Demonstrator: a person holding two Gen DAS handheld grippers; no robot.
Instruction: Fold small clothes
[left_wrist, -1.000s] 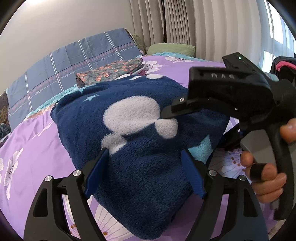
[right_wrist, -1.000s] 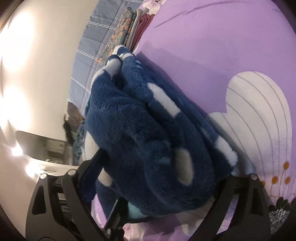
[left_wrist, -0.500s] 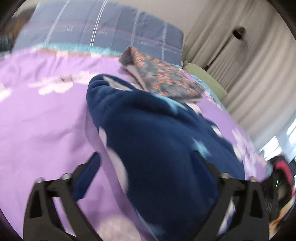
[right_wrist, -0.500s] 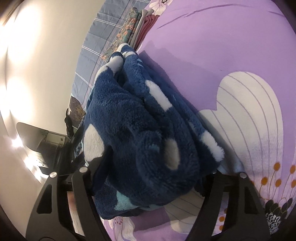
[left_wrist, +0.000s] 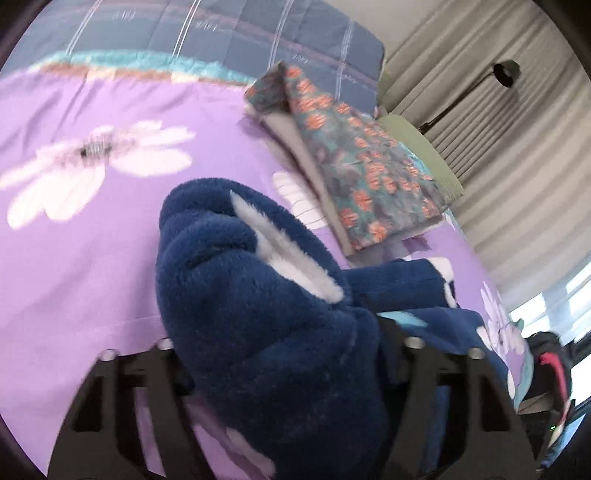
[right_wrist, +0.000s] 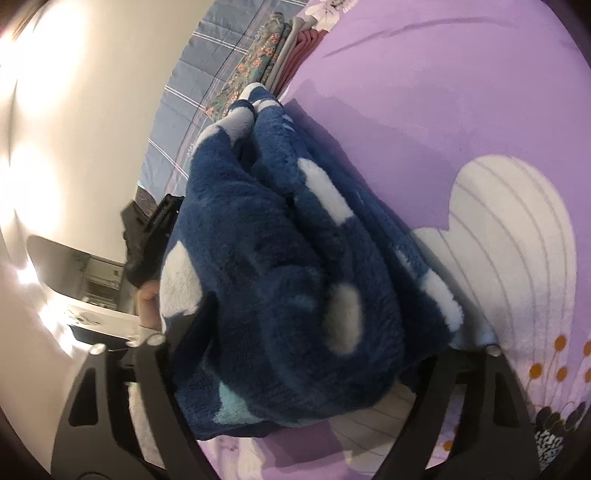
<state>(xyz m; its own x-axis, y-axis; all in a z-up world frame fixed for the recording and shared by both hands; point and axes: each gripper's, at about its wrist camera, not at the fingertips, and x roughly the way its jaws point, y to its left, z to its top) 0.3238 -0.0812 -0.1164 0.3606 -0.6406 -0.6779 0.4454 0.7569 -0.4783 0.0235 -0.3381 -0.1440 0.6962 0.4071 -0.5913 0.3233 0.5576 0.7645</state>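
Now blue fleece garment (left_wrist: 266, 332) bunched between both tools' jaws.

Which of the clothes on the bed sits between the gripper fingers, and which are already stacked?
The fluffy navy fleece garment with white patches sits between them; the floral-print folded piece tops the stack beyond it.

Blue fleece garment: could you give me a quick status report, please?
Left gripper closing on fleece garment. Right gripper clamped on it. Folded clothes stack beyond, clear.
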